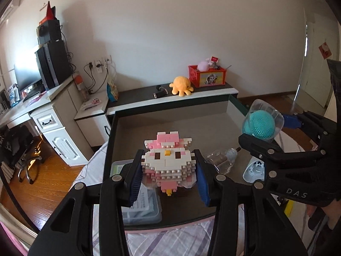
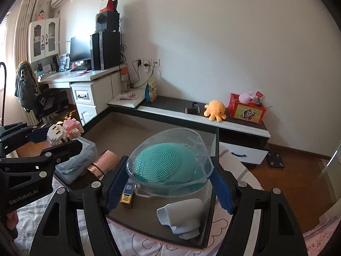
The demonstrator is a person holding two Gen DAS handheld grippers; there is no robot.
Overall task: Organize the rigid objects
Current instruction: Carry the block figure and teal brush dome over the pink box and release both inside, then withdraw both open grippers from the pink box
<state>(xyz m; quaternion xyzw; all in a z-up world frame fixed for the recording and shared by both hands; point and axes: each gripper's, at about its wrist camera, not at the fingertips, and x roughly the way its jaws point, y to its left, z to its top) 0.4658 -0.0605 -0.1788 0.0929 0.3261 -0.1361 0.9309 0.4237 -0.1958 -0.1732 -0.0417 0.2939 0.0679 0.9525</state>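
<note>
**Ana:** Dark grey felt lines the big open drawer (image 1: 170, 123), which rests on a pale checked bedcover (image 2: 240, 162). Both claws hang over it.

**Ben:** What has the right gripper (image 2: 168, 183) got?

**Ana:** Its jaws stand wide, blue pads pressed on either side of a clear plastic case (image 2: 170, 160) with a teal bristled scrubber (image 2: 162, 166) inside. The case is held above the drawer floor.

**Ben:** And the left gripper (image 1: 169, 175)?

**Ana:** Narrower. It is clamped on a pink-and-white brick figure (image 1: 169, 160), one pad against each flank, also held over the drawer.

**Ben:** Anything hard to read?

**Ana:** The figure and the left jaws hide much of a lidded plastic box (image 1: 140, 204) in the drawer's near left corner. A crumpled clear wrapper (image 1: 221, 160) beside it holds something I cannot identify. The grey-white plastic piece (image 2: 183, 217) under the case is partly cut off in the left view.

**Ben:** Smaller bits?

**Ana:** A rose-gold tin (image 2: 104, 164), and a little yellow-and-blue toy bus (image 2: 127, 194) just beneath the case's edge. Beyond, an orange plush octopus (image 1: 181, 85) sits on the low cabinet.
</note>
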